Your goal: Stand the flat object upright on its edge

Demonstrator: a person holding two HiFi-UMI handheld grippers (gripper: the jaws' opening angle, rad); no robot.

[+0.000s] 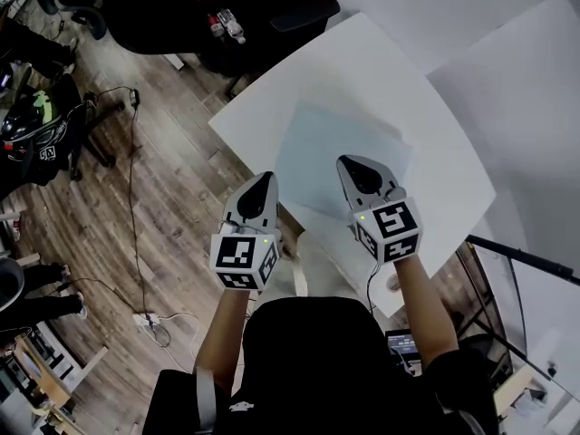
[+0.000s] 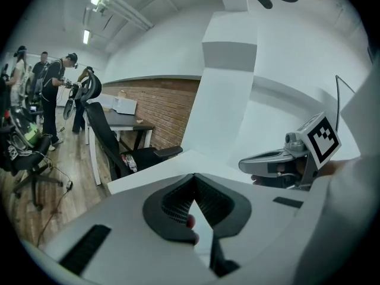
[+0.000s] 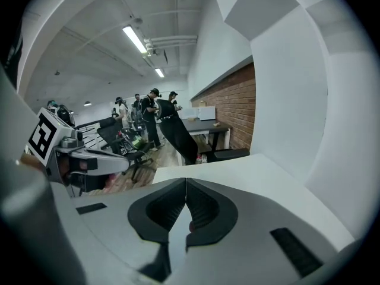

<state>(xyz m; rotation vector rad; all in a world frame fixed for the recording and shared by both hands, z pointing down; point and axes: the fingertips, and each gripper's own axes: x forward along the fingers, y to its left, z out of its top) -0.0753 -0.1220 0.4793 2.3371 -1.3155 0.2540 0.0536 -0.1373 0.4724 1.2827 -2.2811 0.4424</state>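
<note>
A pale blue flat sheet [image 1: 331, 143] lies flat on the white table [image 1: 272, 107], near its front edge. My left gripper [image 1: 263, 183] hovers over the table's front left edge, just left of the sheet, jaws shut and empty. My right gripper [image 1: 356, 164] is over the sheet's near side, also shut with nothing in it. In the left gripper view the jaws [image 2: 193, 178] meet at the tips and the right gripper [image 2: 279, 162] shows to the right. The right gripper view shows its own jaws [image 3: 186, 183] pressed together, with the left gripper [image 3: 89, 162] at the left.
White partition panels [image 1: 507, 80] stand behind and right of the table. Black office chairs [image 1: 172, 12] and bottles [image 1: 227, 25] are beyond its far left corner. Cables [image 1: 136, 198] run over the wooden floor. Several people [image 3: 148, 114] stand by a brick wall [image 3: 240, 108] in the background.
</note>
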